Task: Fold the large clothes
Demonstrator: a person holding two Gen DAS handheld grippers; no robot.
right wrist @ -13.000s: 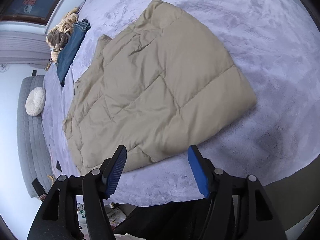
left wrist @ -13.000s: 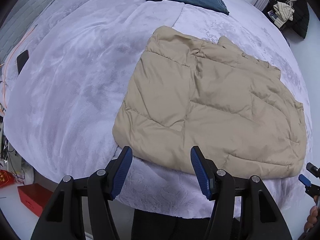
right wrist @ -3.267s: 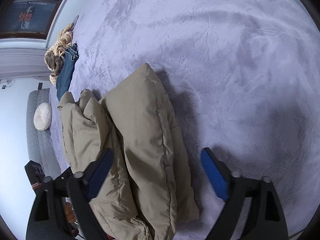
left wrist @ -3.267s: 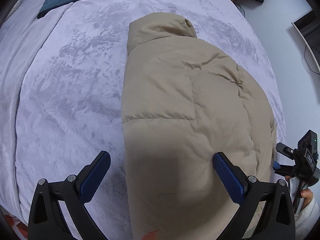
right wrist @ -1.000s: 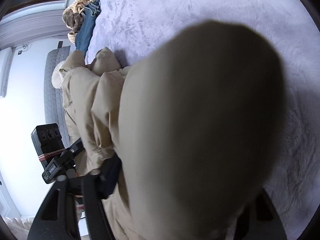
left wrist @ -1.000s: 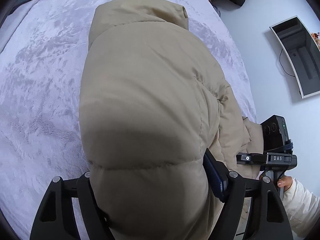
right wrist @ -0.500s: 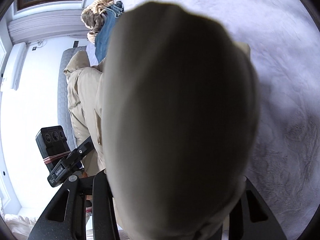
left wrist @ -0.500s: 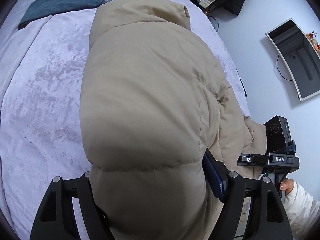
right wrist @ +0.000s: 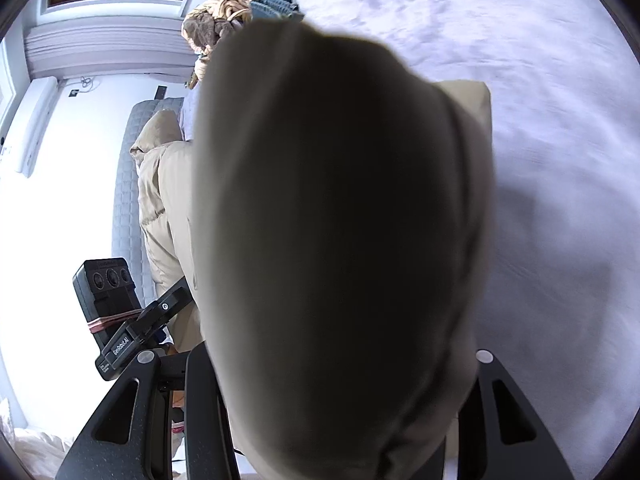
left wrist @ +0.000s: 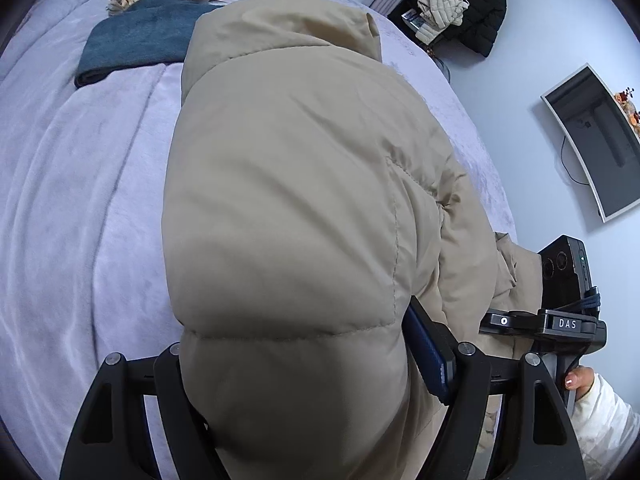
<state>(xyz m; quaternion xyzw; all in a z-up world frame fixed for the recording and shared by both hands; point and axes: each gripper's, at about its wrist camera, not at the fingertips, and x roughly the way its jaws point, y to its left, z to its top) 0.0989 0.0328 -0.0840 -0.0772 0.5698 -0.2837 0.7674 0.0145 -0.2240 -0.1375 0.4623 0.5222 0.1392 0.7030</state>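
Lifted off bed (left wrist: 60, 200): one beige jacket (left wrist: 288, 200), clamped by two grippers, left (left wrist: 304, 376), right (right wrist: 340, 400).

Left wrist view: even cool daylight, sharp, soft shading low on beige jacket (left wrist: 288, 216). Right wrist view: wall at 9 o'clock blown out white; jacket close to lens, dark, defocused, backlit; bedspread (right wrist: 540, 80) motion-smeared toward 2 o'clock. Both: strong fisheye bending, black vignette at corners.

The beige puffer jacket (left wrist: 288, 208), earlier spread flat, is now bundled and lifted off the lavender blanket (left wrist: 80, 184) by both grippers.
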